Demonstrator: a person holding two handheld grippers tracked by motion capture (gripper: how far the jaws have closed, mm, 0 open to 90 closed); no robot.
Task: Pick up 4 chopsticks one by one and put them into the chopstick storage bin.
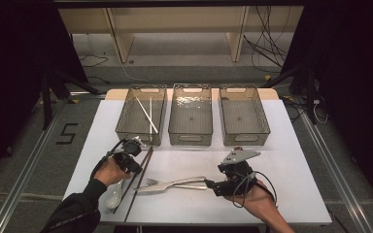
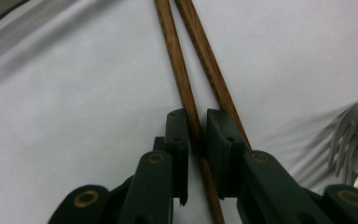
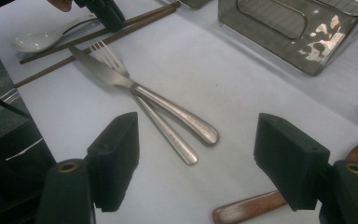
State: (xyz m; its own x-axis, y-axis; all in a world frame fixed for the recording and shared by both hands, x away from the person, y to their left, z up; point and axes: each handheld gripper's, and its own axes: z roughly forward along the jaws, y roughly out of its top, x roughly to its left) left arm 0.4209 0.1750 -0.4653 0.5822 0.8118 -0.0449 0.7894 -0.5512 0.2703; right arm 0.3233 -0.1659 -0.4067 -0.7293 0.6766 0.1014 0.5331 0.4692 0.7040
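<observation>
Left claw [image 2: 196,140] is down on the white desk [image 1: 272,194], lower left of the high view, jaws nearly closed around one of the two dark wooden chopsticks [image 2: 186,88]. The stick runs between the pads; whether they actually pinch it I can't tell. The second wooden chopstick [image 2: 212,70] lies just outside the right-hand jaw, touching or nearly so.

Risks from here:
- Grip is well down the stick, not mid-length. Lift and the long end will likely droop or swivel.
- The neighbouring stick could get dragged or flicked by that jaw.
- The steel fork [image 2: 354,140] tines sit near the claw at the right edge of the left gripper view. A sideways sweep could knock them.
- The white ceramic spoon [image 1: 114,196] lies just beside the sticks at lower left of the high view, same hazard.

Right claw [image 3: 196,158] is wide open, holding nothing, hovering before the crossed fork and steel table knife [image 3: 121,77] handles. A brown wooden handle [image 3: 247,210] lies under it at lower right of the right gripper view, so closing low could snag that.

Three clear plastic bins [image 1: 192,116] stand along the top of the desk. The left one already holds pale chopsticks [image 1: 148,114].
</observation>
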